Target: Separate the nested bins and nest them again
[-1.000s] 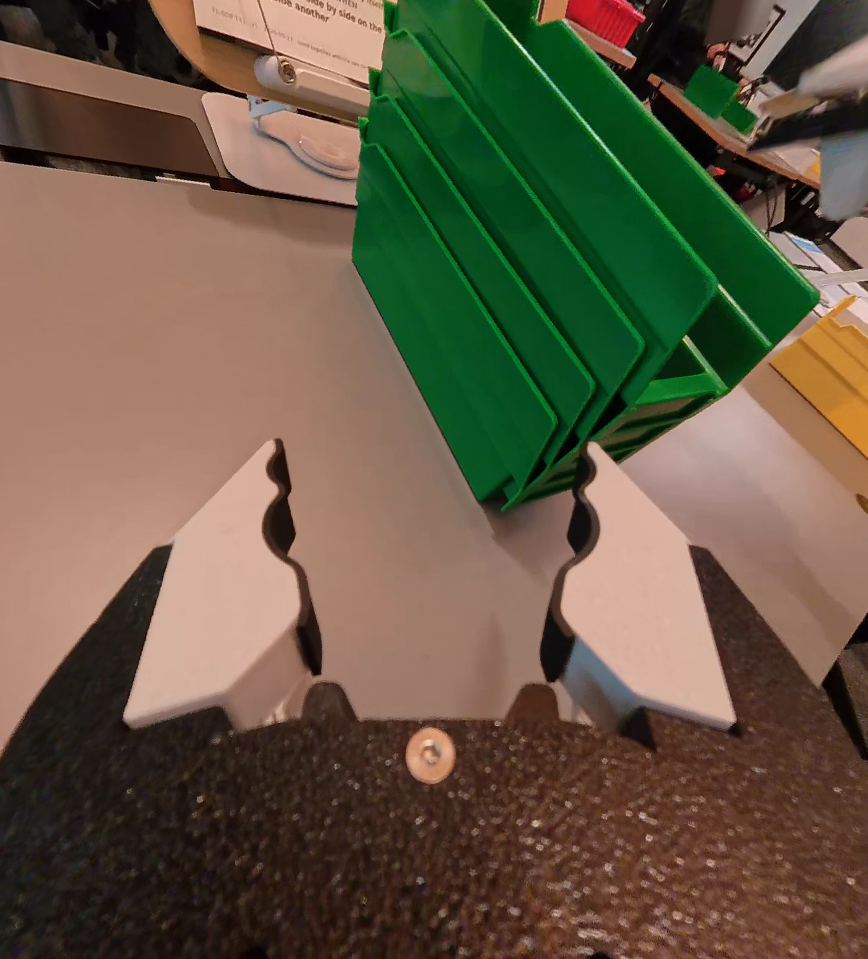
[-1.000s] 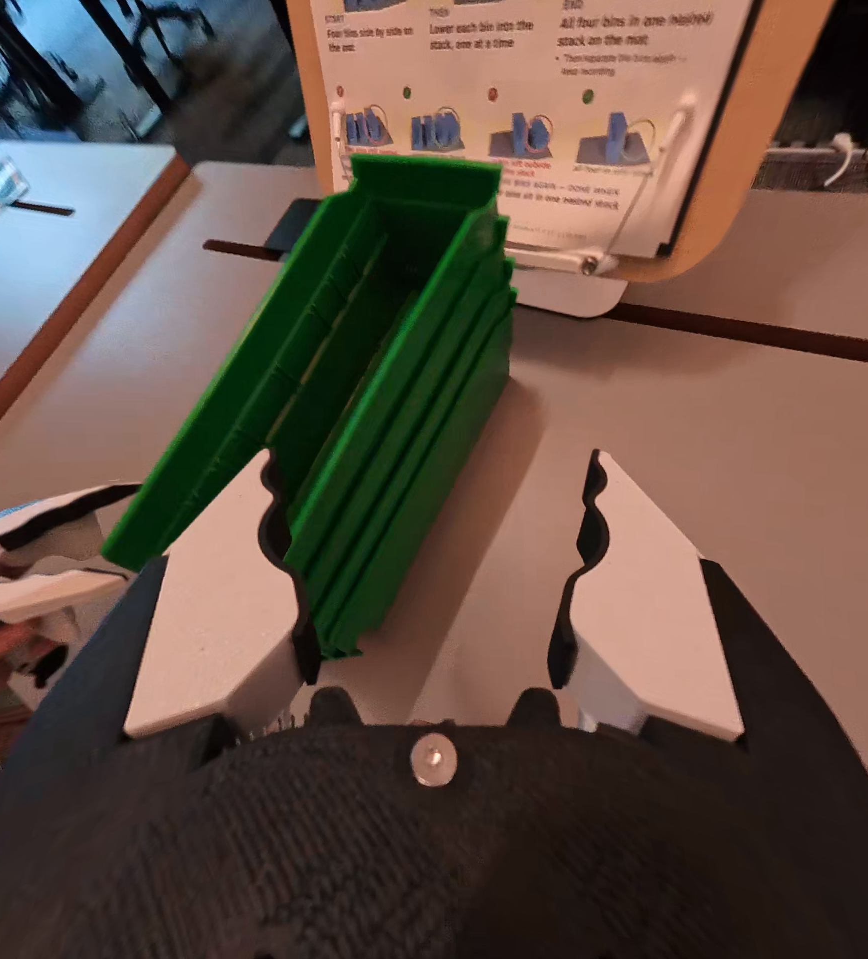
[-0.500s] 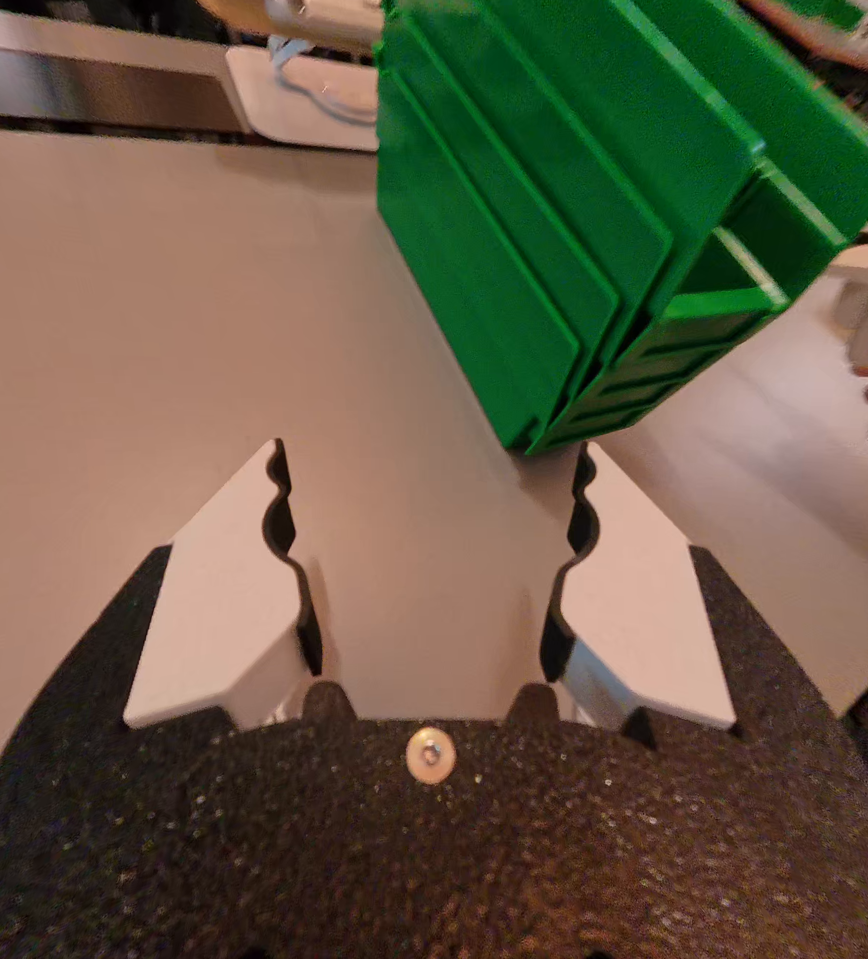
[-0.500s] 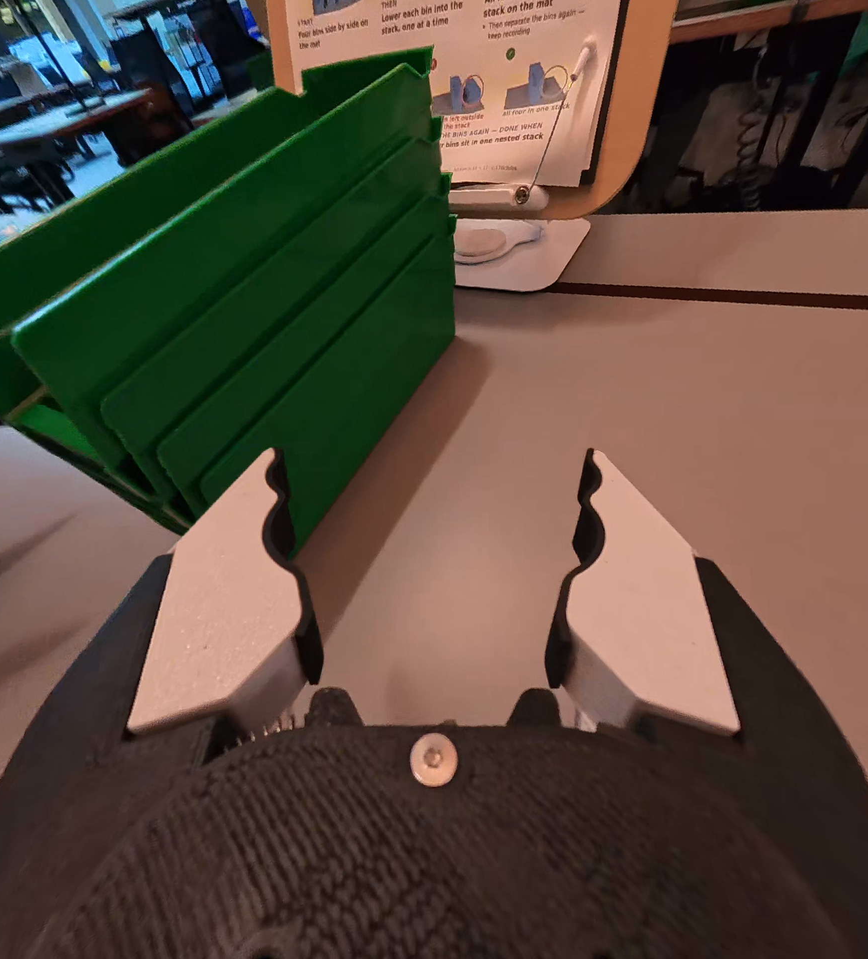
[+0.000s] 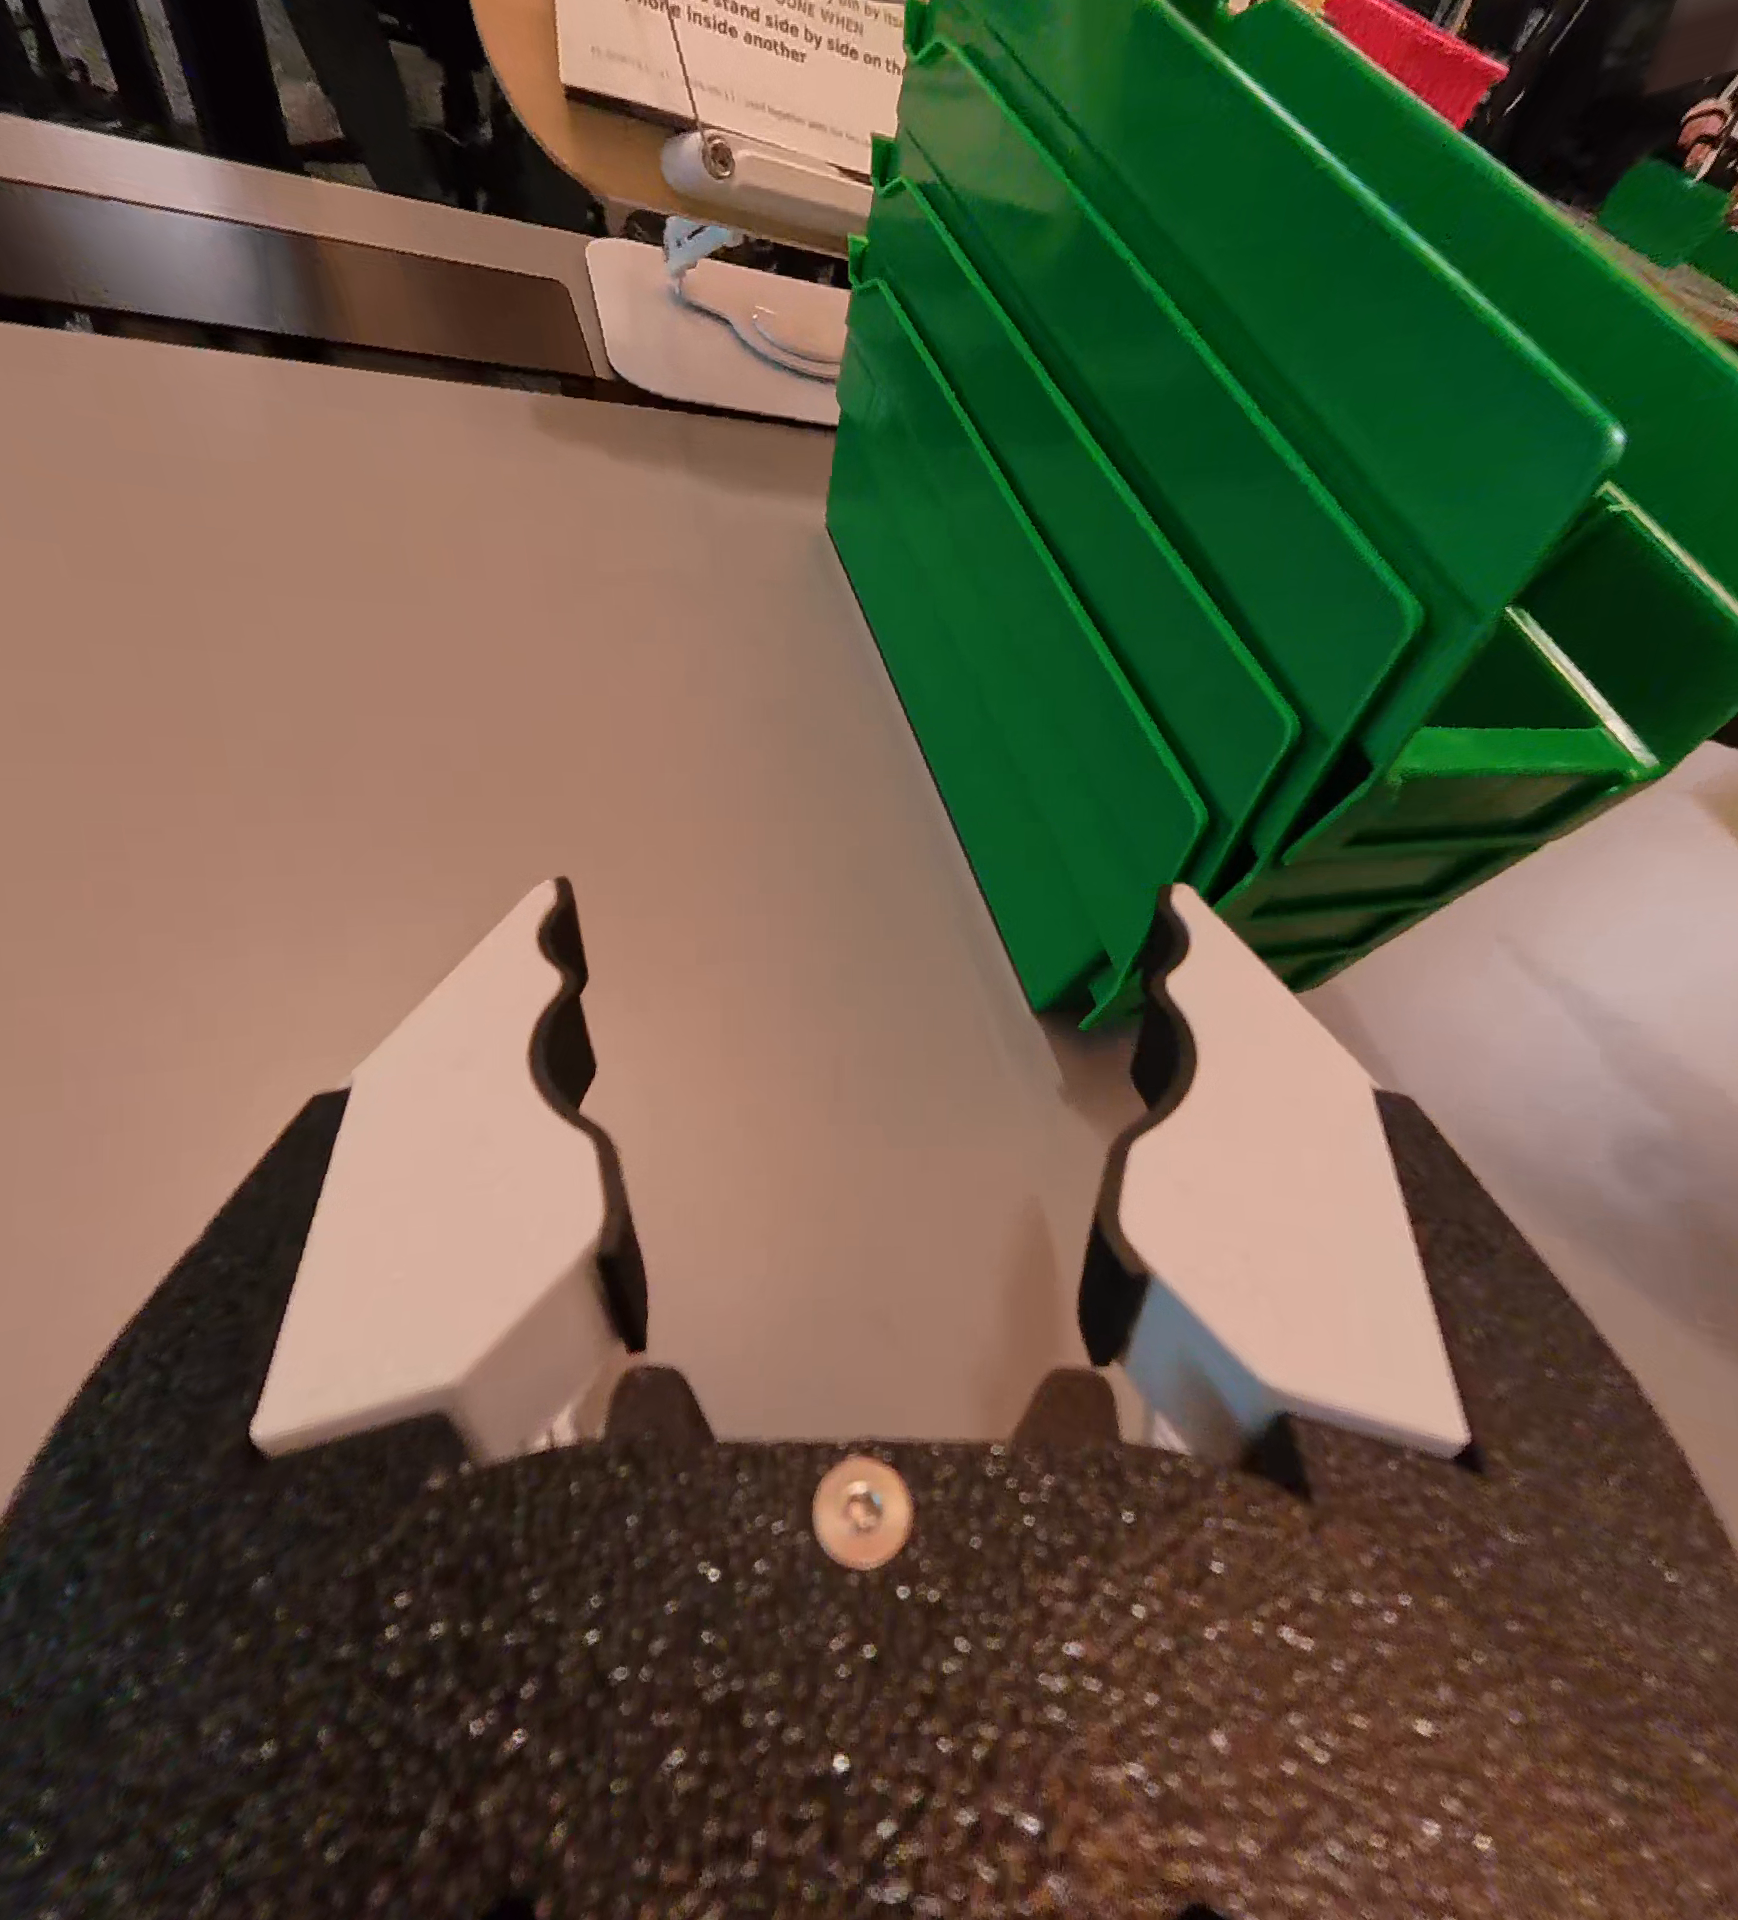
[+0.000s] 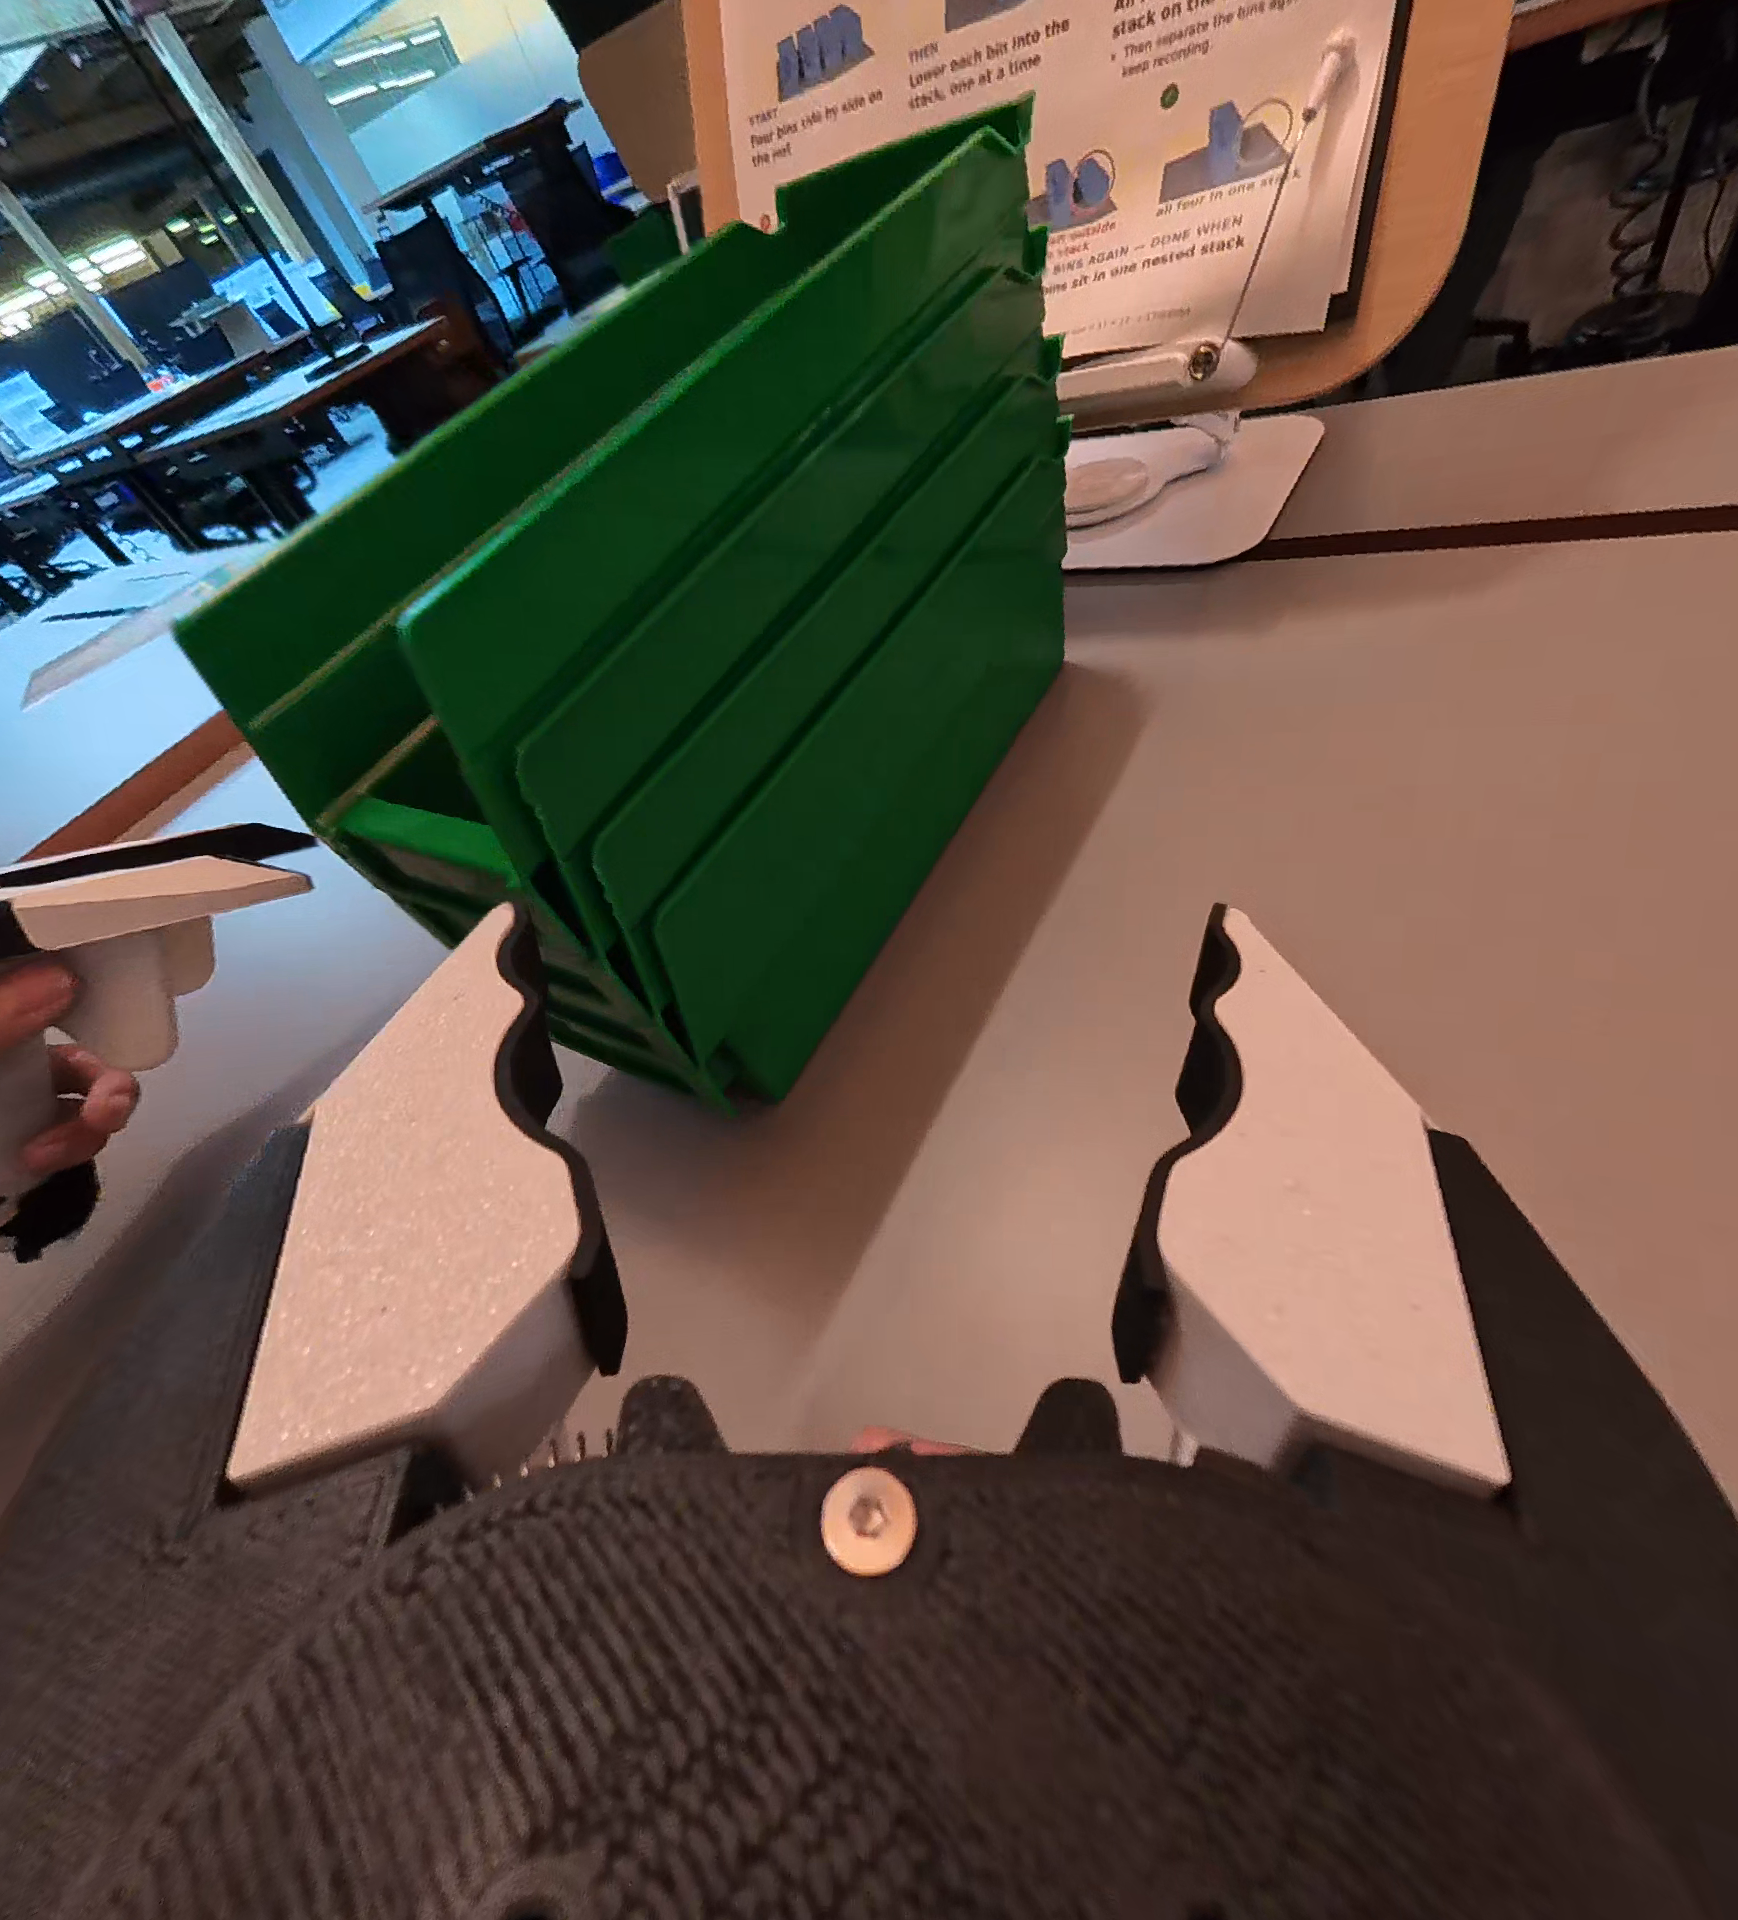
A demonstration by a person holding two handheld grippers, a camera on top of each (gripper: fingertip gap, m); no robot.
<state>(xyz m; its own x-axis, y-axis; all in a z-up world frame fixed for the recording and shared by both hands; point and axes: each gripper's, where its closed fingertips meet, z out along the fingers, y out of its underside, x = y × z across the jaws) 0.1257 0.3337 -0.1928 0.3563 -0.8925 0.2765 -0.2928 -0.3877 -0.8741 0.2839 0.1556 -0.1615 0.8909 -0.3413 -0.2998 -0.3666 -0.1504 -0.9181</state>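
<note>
Currently the stack of four nested green bins (image 5: 1135, 582) (image 6: 803, 665) stands on the grey desk (image 5: 377, 644) (image 6: 1416, 831) toward its far edge, just in front of the instruction board on its white stand (image 6: 1187, 468). Each bin sits inside the next; the top bin's interior shows nothing in it. The left gripper (image 5: 860, 997) hovers low over the desk with its jaws spread and nothing between them, its right fingertip just beside the stack's near corner. The right gripper (image 6: 865, 1018) is likewise spread and holds nothing, the stack's opposite near corner lying ahead of its left finger.
</note>
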